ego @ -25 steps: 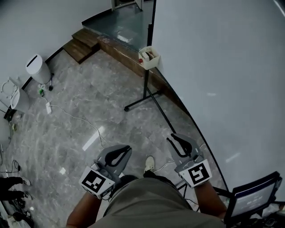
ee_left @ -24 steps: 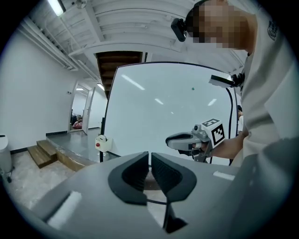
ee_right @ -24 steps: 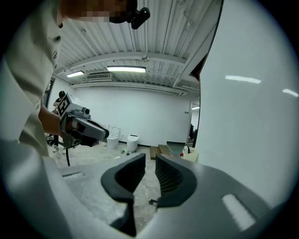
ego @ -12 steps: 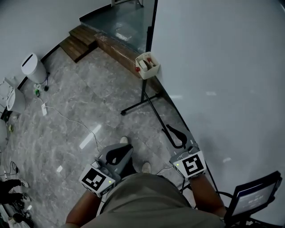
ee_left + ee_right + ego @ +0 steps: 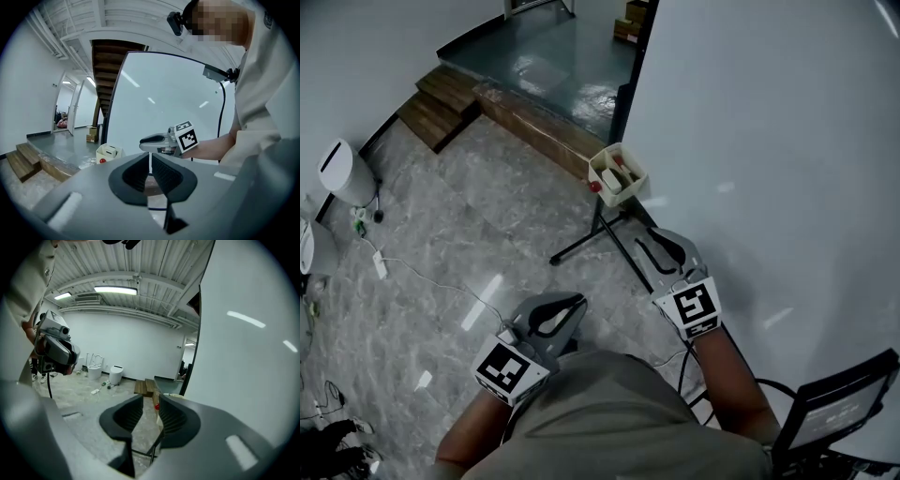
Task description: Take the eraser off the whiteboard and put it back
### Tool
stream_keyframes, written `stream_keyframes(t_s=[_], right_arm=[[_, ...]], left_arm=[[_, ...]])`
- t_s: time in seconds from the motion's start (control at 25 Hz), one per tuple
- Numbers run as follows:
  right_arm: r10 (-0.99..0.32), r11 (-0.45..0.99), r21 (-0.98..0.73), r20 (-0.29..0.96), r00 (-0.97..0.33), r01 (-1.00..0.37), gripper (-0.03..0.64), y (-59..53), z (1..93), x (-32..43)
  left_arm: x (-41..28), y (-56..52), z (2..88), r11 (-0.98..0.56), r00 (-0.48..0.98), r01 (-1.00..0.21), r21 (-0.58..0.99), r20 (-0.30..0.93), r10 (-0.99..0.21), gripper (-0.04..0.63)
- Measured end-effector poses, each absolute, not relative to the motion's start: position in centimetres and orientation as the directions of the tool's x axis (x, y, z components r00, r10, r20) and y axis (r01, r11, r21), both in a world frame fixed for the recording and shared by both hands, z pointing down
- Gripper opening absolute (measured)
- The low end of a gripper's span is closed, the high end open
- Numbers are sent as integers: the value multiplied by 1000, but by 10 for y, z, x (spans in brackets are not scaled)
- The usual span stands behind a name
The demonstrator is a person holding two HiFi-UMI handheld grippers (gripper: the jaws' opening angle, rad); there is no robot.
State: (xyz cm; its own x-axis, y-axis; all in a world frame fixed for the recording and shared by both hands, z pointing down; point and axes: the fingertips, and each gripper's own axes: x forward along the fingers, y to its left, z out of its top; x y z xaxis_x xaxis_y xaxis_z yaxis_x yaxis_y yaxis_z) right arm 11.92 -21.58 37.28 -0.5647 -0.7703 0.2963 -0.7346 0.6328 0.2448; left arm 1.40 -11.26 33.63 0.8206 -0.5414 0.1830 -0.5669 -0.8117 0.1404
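The big whiteboard (image 5: 769, 141) fills the right side, and I cannot pick out an eraser on the part of it that shows. A small cream box (image 5: 617, 175) hangs at the board's lower left edge, holding a white block and a red thing. My right gripper (image 5: 649, 240) hovers just short of that box, close to the board. Its jaws have just been opening and stand open with nothing between them (image 5: 150, 401). My left gripper (image 5: 577, 302) hangs lower and to the left over the floor, its jaws shut and empty (image 5: 150, 158). The left gripper view also shows the box (image 5: 108, 152).
The board's black stand legs (image 5: 586, 239) spread over the marble floor under the box. Wooden steps (image 5: 441, 103) lie at the back left, with a white bin (image 5: 342, 169) and a cable (image 5: 422, 272) at the left. A dark screen (image 5: 834, 412) stands at the bottom right.
Both grippers have moved forward along the board towards the cream box. The right gripper has come closest to it, and its jaws have parted.
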Motion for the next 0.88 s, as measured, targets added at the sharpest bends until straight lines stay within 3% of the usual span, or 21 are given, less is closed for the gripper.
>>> stream_keyframes(t_s=[0.24,0.88], right_arm=[[-782,608,240,344,-519,-757,143,-290,401,95],[-784,564,268,470,-405,-781,190,-379,460,93]], left_arm=[[-20,-156,340,-840,847,-524,140,190,-497,21],[-50,-209,351,-863,880,-469,187,187,-437,21]])
